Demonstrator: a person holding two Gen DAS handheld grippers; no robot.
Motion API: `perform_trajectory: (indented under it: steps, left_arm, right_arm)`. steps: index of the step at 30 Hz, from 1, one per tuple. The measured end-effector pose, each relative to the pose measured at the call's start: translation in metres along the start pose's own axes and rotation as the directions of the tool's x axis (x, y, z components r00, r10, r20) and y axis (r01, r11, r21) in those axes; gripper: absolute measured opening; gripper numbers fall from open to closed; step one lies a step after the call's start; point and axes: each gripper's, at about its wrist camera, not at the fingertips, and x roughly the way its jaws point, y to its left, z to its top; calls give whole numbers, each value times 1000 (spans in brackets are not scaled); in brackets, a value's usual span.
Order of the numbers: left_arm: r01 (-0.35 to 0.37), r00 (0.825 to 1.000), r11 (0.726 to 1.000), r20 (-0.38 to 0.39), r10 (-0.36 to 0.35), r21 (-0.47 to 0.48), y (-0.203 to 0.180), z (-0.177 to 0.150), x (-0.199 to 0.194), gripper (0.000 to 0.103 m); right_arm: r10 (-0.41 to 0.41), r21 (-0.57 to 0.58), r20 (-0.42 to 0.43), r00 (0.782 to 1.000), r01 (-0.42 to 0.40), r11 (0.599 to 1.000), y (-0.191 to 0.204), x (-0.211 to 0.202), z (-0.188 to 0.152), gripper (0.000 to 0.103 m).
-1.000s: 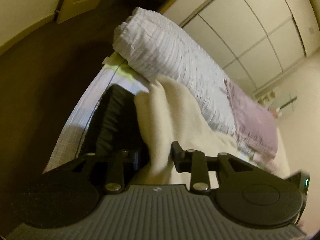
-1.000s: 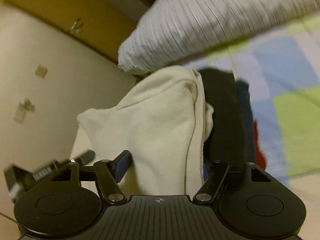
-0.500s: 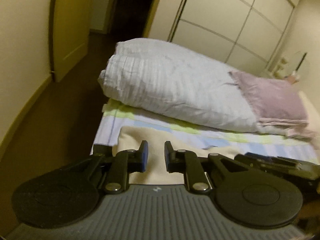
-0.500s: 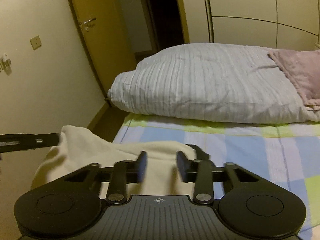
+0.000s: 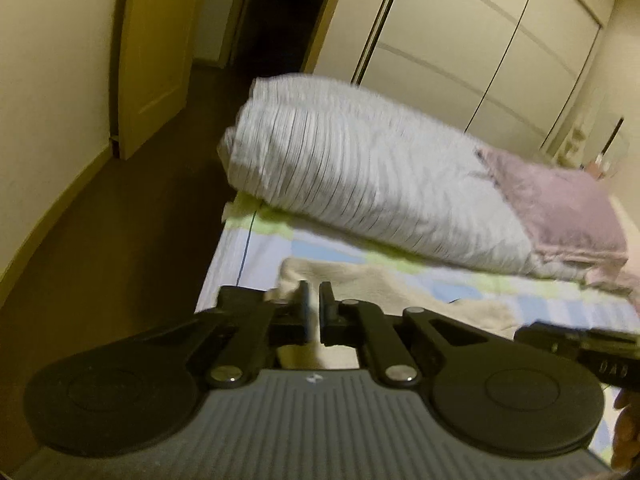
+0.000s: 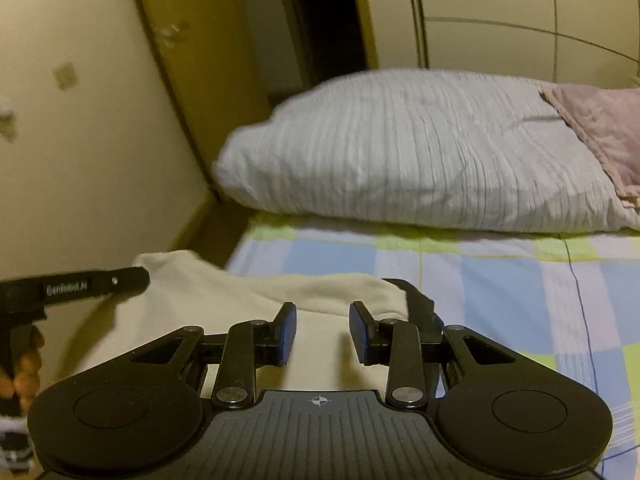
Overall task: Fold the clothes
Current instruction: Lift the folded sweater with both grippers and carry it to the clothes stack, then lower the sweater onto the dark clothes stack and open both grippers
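Cream garment (image 6: 256, 300) flat on checked bedsheet (image 6: 500, 280), under both grippers. I see left gripper (image 5: 314, 304) just closing, nearly clenched, nothing visibly pinched; right gripper (image 6: 322, 330) released above cloth. Dark garment (image 6: 420, 304) mostly hidden beneath.

Left wrist view – sits behind own fingers, tilted, low and close over bed (image 5: 256, 248) edge, faces duvet (image 5: 372, 184), wardrobe (image 5: 480, 48), doorway. Right wrist view – same height, more level, further in over sheet. Both share cream cloth (image 6: 248, 300), duvet, doorway; each catches other gripper at frame edge.
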Motion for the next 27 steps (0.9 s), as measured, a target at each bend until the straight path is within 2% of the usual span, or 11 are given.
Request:
perform_trajectory:
  steps: [6, 9, 11, 12, 15, 19, 24, 27]
  left_arm:
    - [1, 999, 998, -42, 2, 58, -25, -35, -69, 5]
    - [-37, 995, 997, -95, 44, 74, -30, -58, -64, 6]
    - [-69, 990, 997, -122, 74, 47, -23, -69, -51, 7]
    - [-80, 989, 996, -125, 84, 33, -19, -71, -47, 4]
    - [-113, 985, 994, -134, 111, -4, -8, -75, -35, 3]
    - [-124, 984, 992, -128, 126, 25, -8, -80, -29, 3]
    - [-136, 980, 991, -144, 135, 7, -15, -76, -38, 3]
    - [-162, 976, 987, -147, 162, 13, -29, -70, -58, 5]
  right_arm:
    - [23, -2, -52, 998, -23, 1000, 17, -49, -41, 33]
    - [9, -8, -91, 996, -10, 1000, 27, -51, -60, 33]
    - [5, -13, -122, 993, -7, 1000, 33, -44, -70, 33]
    - [3, -18, -128, 992, -5, 1000, 36, -40, -74, 33]
    - [-7, -75, -133, 991, -3, 997, 44, -30, -81, 33]
    - [-36, -123, -148, 988, 18, 992, 54, -20, -81, 33]
    - [-48, -132, -156, 987, 27, 991, 56, -20, -87, 33]
    - [-47, -72, -168, 985, 35, 997, 50, -32, -82, 34]
